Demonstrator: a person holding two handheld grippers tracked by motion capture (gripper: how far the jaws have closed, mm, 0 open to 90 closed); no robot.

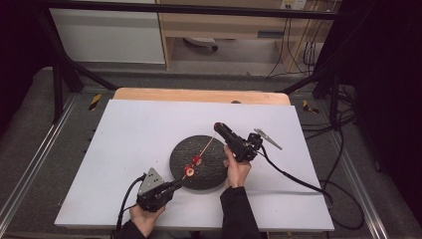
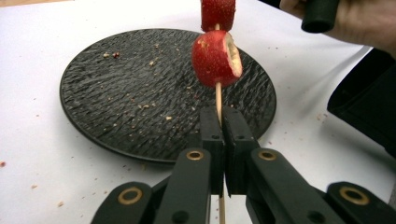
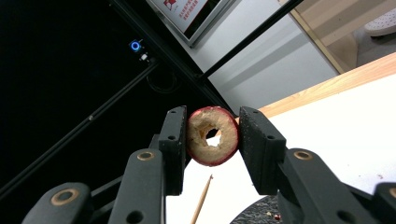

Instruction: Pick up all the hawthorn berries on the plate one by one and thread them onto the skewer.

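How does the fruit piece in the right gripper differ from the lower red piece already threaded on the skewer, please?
The fruit piece in the right gripper is off the skewer; the lower threaded piece has the stick through it. The gripped piece is a ring clamped between jaws with its bored hole open; the threaded piece touches neither gripper and hangs over the black plate. Both have red skin and pale cut flesh.

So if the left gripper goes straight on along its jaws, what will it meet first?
Probably the lower fruit piece on the skewer that the left gripper clamps, above the plate.
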